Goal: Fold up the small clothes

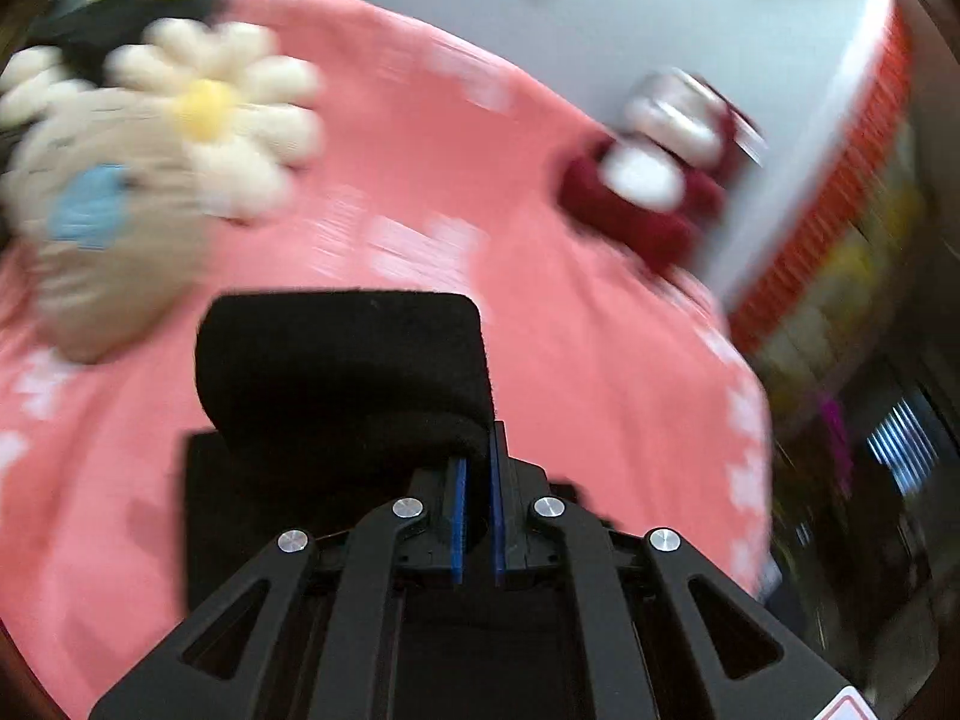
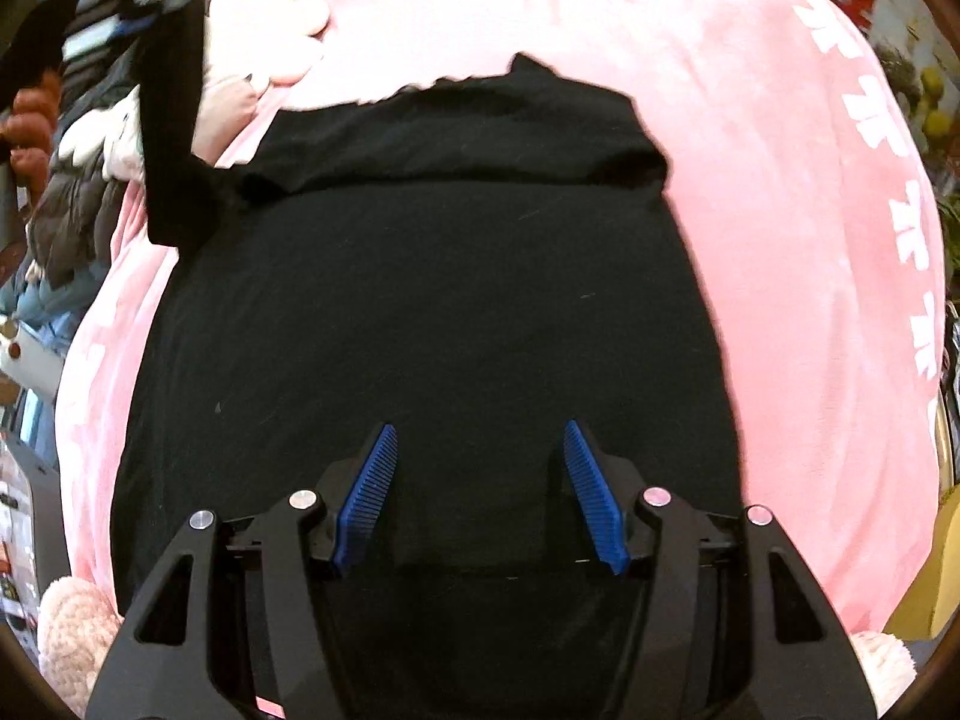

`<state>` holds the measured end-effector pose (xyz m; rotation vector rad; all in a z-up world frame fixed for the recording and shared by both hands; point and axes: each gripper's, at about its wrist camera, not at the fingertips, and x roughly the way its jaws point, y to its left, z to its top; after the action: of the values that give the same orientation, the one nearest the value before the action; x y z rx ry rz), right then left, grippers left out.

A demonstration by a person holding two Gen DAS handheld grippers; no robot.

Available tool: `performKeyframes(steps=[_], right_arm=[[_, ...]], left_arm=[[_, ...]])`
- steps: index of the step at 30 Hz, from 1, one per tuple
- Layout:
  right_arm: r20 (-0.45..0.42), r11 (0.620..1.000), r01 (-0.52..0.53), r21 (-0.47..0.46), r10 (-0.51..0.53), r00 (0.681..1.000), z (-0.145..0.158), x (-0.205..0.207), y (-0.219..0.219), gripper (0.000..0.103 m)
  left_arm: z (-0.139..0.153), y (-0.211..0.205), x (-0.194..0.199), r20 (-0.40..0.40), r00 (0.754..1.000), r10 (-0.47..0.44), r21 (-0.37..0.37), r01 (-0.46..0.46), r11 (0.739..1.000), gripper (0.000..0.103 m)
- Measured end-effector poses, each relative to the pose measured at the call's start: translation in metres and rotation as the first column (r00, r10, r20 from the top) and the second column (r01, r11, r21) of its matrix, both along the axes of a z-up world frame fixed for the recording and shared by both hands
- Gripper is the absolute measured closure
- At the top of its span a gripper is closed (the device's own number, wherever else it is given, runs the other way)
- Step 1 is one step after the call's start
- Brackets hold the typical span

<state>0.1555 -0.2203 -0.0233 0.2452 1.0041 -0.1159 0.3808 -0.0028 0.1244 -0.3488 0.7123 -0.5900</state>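
While the left view was badly motion-blurred, the left gripper (image 1: 477, 510) clearly had its blue pads nearly together, pinching a black cloth (image 2: 420, 312) whose lifted fold rose right in front of the lens. That cloth lay on a pink blanket (image 1: 540, 360). A daisy plush (image 1: 210, 120) sat toward the blanket's far left corner, and a dark red item (image 1: 636, 210) near its far right edge; too smeared to identify.

In the right view, the right gripper (image 2: 480, 492) was wide open, holding nothing, hovering just over the near end of the cloth. The cloth ran long axis away from that gripper, near edge under the pads, far end already doubled back into a band. A black strip at the cloth's far left corner was raised off the blanket, probably the part the left gripper held, though the grip point itself wasn't visible here.

Judgement: the fold turns on the near–far axis. Left had the far left corner; right was closer to the near edge and would need to close there first.
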Motion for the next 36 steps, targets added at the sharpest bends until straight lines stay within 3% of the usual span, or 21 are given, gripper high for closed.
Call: performKeyframes(steps=[3,4,5,6,9,12,13,19,22,27,29,31,34,36], right_arm=[[0.009,0.999,0.034,0.002,-0.034,0.999,0.003,-0.004,-0.023,0.046],[0.012,0.999,0.045,0.004,-0.045,0.999,0.003,-0.005,-0.031,0.045],[0.014,0.998,0.054,0.006,-0.055,0.998,0.004,-0.005,-0.038,0.045],[0.022,0.998,0.07,0.003,-0.07,0.997,0.007,-0.005,-0.049,0.044],[0.051,0.996,0.085,0.012,-0.086,0.995,0.016,0.0,-0.071,0.043],[0.083,0.994,0.081,0.08,-0.087,0.993,0.026,0.019,-0.092,0.043],[0.094,0.992,0.074,0.102,-0.084,0.992,0.028,0.031,-0.096,0.043],[0.129,0.987,-0.018,0.162,-0.003,0.992,0.033,0.116,-0.077,0.043],[0.101,0.995,-0.057,0.078,0.049,0.994,0.025,0.157,-0.044,0.041],[0.027,0.986,-0.164,-0.009,0.165,0.986,0.0,0.192,0.005,0.041],[0.006,0.982,-0.183,-0.048,0.184,0.983,-0.007,0.2,0.012,0.058],[0.047,0.989,-0.144,0.034,0.143,0.989,0.001,0.202,-0.002,0.094],[0.163,0.963,-0.011,0.27,-0.035,0.986,0.024,0.188,-0.053,0.094],[0.163,0.957,0.059,0.285,-0.109,0.981,0.019,0.18,-0.076,0.089]], left_arm=[[-0.028,-0.072,-0.014,-0.077,0.992,-0.097,0.079,0.103,0.991,0.094],[-0.04,-0.089,-0.017,-0.113,0.987,-0.112,0.113,0.124,0.986,0.08],[-0.064,-0.113,-0.022,-0.189,0.975,-0.119,0.183,0.154,0.971,0.052],[-0.076,-0.122,-0.027,-0.222,0.969,-0.107,0.216,0.156,0.964,0.045],[-0.104,-0.129,-0.053,-0.247,0.966,-0.078,0.247,0.141,0.959,0.045],[-0.115,-0.113,-0.081,-0.269,0.962,-0.046,0.232,0.111,0.966,0.037],[-0.118,-0.103,-0.091,-0.272,0.962,-0.027,0.225,0.091,0.97,0.033],[-0.131,-0.066,-0.13,-0.313,0.949,0.027,0.294,0.07,0.953,0.033],[-0.137,-0.048,-0.153,-0.326,0.944,0.058,0.324,0.054,0.944,0.033],[-0.14,-0.021,-0.175,-0.367,0.927,0.075,0.286,0.036,0.958,0.032],[-0.141,-0.014,-0.177,-0.371,0.925,0.076,0.287,0.036,0.957,0.032],[-0.144,-0.008,-0.177,-0.366,0.928,0.074,0.298,0.042,0.954,0.032],[-0.146,-0.002,-0.176,-0.354,0.932,0.084,0.327,0.038,0.944,0.032],[-0.148,0.001,-0.173,-0.351,0.932,0.089,0.325,0.032,0.945,0.032]])
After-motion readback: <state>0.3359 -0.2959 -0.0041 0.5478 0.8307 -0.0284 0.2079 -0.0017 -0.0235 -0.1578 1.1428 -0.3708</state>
